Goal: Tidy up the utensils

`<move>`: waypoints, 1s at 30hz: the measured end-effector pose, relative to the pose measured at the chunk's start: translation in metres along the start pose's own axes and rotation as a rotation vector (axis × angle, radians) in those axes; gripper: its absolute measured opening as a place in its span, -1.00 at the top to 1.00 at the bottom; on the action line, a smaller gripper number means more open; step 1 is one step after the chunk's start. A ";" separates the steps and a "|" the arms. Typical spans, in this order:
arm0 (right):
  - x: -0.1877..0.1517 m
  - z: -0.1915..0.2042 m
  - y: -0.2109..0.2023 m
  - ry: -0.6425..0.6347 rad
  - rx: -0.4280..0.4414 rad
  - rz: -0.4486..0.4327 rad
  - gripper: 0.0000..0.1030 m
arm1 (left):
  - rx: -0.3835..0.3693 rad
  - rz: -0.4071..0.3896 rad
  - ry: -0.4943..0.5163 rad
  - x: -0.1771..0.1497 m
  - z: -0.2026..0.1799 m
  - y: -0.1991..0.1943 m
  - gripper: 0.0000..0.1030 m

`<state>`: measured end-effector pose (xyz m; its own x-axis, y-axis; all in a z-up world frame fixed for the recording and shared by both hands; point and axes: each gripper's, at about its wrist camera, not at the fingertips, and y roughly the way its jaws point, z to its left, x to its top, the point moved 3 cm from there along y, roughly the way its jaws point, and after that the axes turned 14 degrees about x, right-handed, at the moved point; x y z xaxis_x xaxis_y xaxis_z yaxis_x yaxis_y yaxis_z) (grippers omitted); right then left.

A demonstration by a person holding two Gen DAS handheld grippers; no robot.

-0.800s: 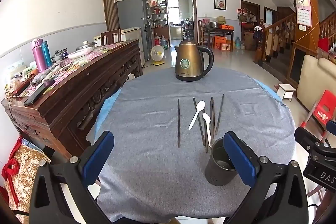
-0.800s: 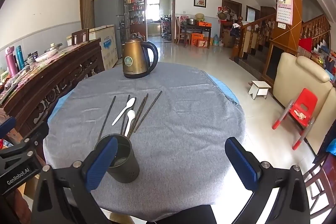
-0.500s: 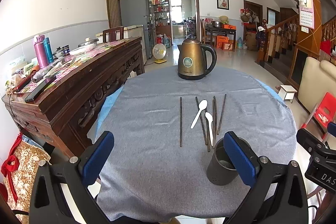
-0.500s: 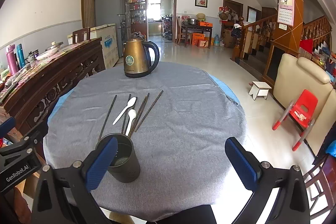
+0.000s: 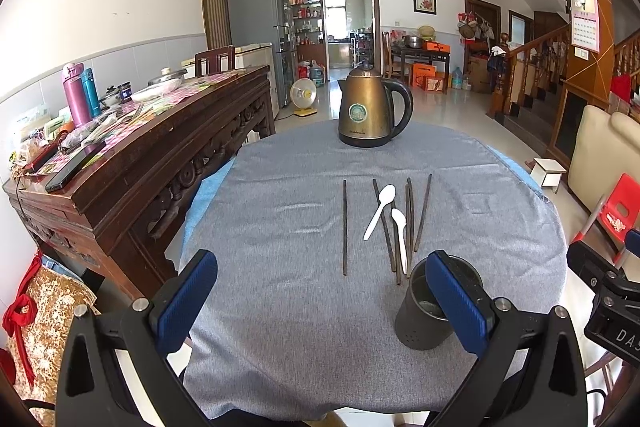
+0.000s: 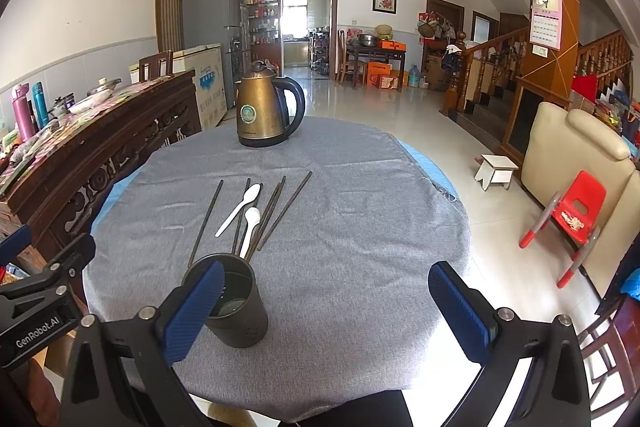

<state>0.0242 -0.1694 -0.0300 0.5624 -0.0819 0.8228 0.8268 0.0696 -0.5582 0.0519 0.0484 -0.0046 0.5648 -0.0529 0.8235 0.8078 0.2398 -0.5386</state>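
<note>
While both my jaws gape empty, I should pinch one chopstick (image 5: 344, 227) at twelve o'clock, then tip it into the holder (image 5: 430, 303).

From the right wrist view I can read "GenRobot.AI" in white on the black body of the left gripper (image 6: 38, 323) at the lower left edge. From the left wrist view I make out only "DA" in white on the black body of the right gripper (image 5: 618, 333), cut off by the frame. The round badge on the bronze electric kettle (image 6: 264, 111) is too small to read.
</note>
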 end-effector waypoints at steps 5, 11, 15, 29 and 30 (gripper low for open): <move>0.000 -0.002 -0.001 -0.005 0.000 0.003 -1.00 | 0.000 0.005 -0.002 -0.006 0.001 0.005 -1.00; -0.003 -0.002 0.002 -0.016 0.001 0.010 -1.00 | 0.001 0.008 -0.001 -0.008 0.001 0.006 -1.00; -0.004 -0.002 0.003 -0.022 -0.003 0.007 -1.00 | 0.002 0.012 0.001 -0.009 -0.001 0.007 -1.00; -0.004 -0.006 0.012 -0.012 0.006 0.033 -1.00 | -0.011 0.024 0.016 -0.007 -0.006 0.025 -1.00; -0.003 -0.009 0.014 -0.007 0.013 0.038 -1.00 | -0.012 0.045 0.023 -0.005 -0.006 0.036 -1.00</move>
<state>0.0346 -0.1769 -0.0412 0.5930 -0.0716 0.8020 0.8047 0.0854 -0.5874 0.0797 0.0517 -0.0290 0.6044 -0.0641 0.7941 0.7832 0.2307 -0.5775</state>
